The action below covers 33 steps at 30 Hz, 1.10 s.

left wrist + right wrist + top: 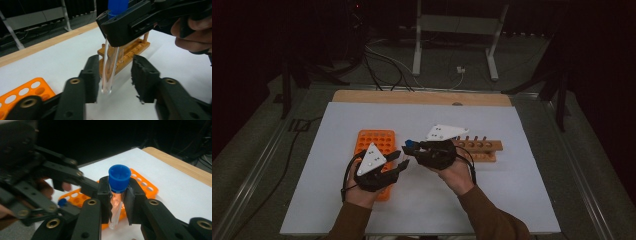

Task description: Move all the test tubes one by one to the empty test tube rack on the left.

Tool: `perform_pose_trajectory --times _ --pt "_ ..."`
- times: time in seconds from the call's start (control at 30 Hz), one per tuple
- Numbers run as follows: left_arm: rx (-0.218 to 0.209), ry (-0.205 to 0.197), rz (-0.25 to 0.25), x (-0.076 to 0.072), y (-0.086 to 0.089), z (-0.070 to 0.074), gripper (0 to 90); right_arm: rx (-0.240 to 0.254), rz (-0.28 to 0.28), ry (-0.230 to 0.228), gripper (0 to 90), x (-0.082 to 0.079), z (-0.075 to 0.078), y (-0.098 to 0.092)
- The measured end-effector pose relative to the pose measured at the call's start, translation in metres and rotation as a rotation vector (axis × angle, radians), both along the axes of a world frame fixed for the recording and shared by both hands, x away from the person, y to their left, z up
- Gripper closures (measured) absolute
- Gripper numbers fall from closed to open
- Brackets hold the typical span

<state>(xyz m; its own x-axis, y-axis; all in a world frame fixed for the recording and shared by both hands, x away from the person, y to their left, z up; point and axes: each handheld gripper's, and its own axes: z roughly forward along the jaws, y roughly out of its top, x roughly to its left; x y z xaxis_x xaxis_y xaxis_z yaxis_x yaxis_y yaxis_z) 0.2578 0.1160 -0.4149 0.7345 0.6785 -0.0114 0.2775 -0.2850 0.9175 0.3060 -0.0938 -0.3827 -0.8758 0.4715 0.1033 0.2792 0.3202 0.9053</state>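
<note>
**Ana:** Dark floor with cables and a metal stand leg lies beyond the table; nearer, a white sheet (pixel 492 200) covers the wooden tabletop (pixel 422 97). What sits on the sheet?

**Ben:** Take the orange plastic tube rack with round holes (pixel 379 140) as the landmark. To its right, well apart, lies a brown wooden rack with pegs (pixel 484 148). Between the two, above the sheet, the grippers meet.

**Ana:** And the tube?

**Ben:** A clear plastic test tube with a blue screw cap (pixel 117 195) hangs upright just right of the orange rack, raised off the sheet. The right gripper (pixel 117 202) is clamped on it right below the cap, a pad pressing on each side.

**Ana:** The left one?

**Ben:** The left gripper (pixel 113 77) sits over the orange rack's right edge, its jaws pointing toward the tube. In the left gripper view the tube's rounded lower end (pixel 107 87) hangs between those jaws. They stand partly apart: the left pad lies just beside the glass, and I cannot tell whether it touches; the right pad is clear of it, with a gap showing.

**Ana:** Anything else by the orange rack?

**Ben:** In the right gripper view a small blue cap (pixel 62 202) shows beside that rack, behind the left gripper's linkage.
</note>
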Motion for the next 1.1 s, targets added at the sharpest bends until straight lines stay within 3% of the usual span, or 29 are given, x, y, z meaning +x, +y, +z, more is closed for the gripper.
perform_pose_trajectory --times 0.2,0.57,0.83,1.1 --pt "-0.013 0.004 0.004 0.004 0.003 -0.001 75.8 0.003 0.022 0.006 76.6 -0.004 0.000 0.006" --pt "-0.007 0.001 -0.007 0.005 0.001 -0.003 78.2 0.007 0.023 0.014 75.0 -0.002 -0.002 0.003" --pt "-0.019 0.015 0.036 0.010 0.012 -0.005 78.2 0.030 0.005 0.035 47.8 0.005 -0.006 -0.010" --pt "-0.039 0.033 0.078 0.012 0.026 -0.010 78.2 0.020 -0.065 0.027 21.5 0.009 -0.019 -0.031"
